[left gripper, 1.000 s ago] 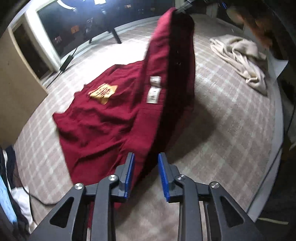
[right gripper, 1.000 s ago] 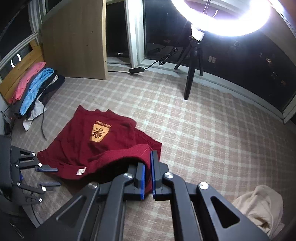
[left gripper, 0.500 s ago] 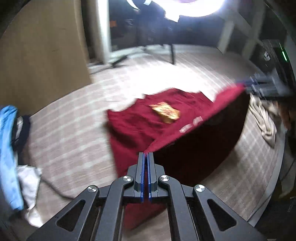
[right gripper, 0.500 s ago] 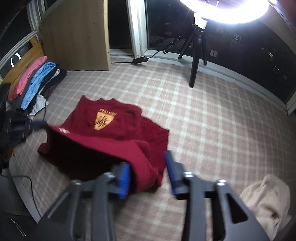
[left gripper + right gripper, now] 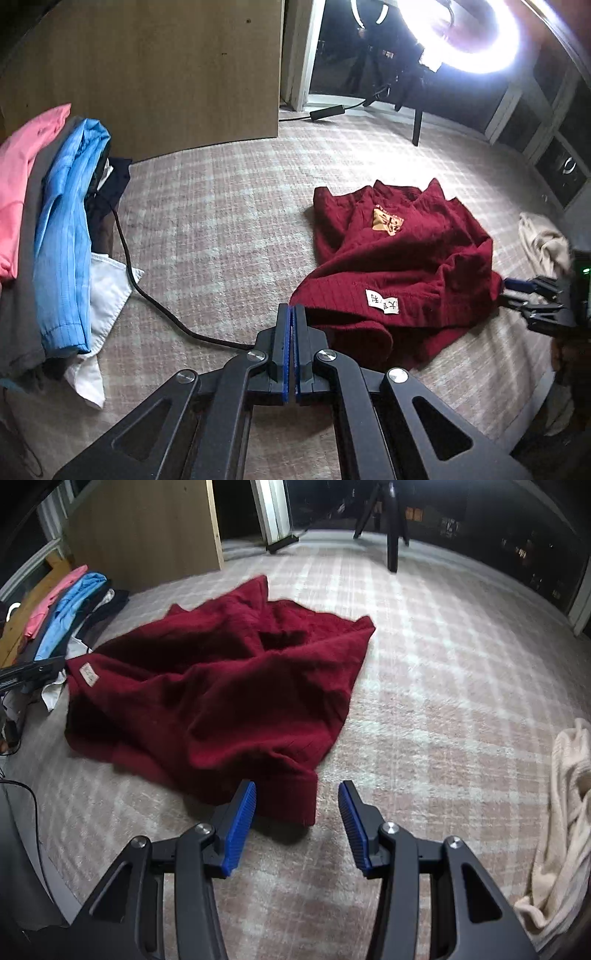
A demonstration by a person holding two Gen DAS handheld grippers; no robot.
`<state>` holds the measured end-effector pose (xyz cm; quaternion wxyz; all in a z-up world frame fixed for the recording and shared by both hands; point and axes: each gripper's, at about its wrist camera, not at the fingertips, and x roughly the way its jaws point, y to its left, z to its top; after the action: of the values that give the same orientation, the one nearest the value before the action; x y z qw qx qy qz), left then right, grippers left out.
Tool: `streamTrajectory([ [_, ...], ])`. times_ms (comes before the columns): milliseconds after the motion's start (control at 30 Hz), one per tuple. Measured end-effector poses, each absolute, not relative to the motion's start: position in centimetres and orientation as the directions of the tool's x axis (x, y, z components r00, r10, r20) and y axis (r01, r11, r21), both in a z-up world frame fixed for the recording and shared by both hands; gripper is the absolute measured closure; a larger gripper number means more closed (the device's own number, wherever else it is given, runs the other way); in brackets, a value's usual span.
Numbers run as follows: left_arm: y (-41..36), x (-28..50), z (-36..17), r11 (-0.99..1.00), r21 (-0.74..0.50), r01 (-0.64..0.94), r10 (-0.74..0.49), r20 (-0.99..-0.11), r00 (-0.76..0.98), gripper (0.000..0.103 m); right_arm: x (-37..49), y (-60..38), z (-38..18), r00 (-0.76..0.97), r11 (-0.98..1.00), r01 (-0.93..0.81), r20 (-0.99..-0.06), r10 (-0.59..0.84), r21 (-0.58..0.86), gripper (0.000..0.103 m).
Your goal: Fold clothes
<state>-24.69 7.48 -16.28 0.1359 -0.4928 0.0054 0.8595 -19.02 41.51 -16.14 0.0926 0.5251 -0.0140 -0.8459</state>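
My left claw (image 5: 294, 345) is clenched, seemingly pinching the red sweater's (image 5: 399, 266) hem at one o'clock, while my right claw (image 5: 297, 814) gapes, released.

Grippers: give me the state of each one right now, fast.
Left gripper: shut, pinching the edge of the red sweater.
Right gripper: open, holding nothing; the sweater's hem lies just beyond its fingertips.

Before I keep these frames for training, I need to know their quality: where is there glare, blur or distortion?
Left wrist view: the ring light blows out the top right; the red sweater is sharp. Right wrist view: no glare, the sweater looks softly blurred, the beige garment is stretched at the edge. Both bend the checked carpet fisheye-style.
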Motion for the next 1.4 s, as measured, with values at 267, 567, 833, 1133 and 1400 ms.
streamTrajectory([
  [267, 5.3, -23.8, -14.3, -0.968, -0.142, -0.207, 0.232, -0.819, -0.525, 0.103, -18.5, 41.1, -17.1, -0.429, -0.965, 0.241, -0.881, -0.198, 0.1, 0.057],
  [567, 3.5, -23.8, -10.8, -0.977, -0.122, -0.175, 0.202, -0.791, -0.578, 0.103, -21.0, 40.5, -12.0, -0.509, -0.931, 0.359, -0.822, -0.257, 0.068, 0.097],
  [833, 5.0, -23.9, 0.0, -0.954, -0.104, -0.282, 0.279, -0.654, -0.703, 0.103, -22.4, 44.0, 4.9, -0.73, -0.939, 0.306, -0.672, -0.123, -0.16, 0.097],
  [1133, 8.1, -19.7, -9.5, -0.931, -0.097, -0.353, 0.274, -0.823, -0.497, 0.103, -16.1, 49.1, -3.7, -0.536, -0.976, 0.199, -0.844, -0.03, -0.091, 0.097],
  [1400, 15.2, -22.4, -18.2, -0.884, -0.111, -0.453, 0.291, -0.891, -0.349, 0.098, -16.3, 53.9, -11.1, -0.457, -0.998, 0.047, -0.889, 0.02, -0.046, 0.097],
])
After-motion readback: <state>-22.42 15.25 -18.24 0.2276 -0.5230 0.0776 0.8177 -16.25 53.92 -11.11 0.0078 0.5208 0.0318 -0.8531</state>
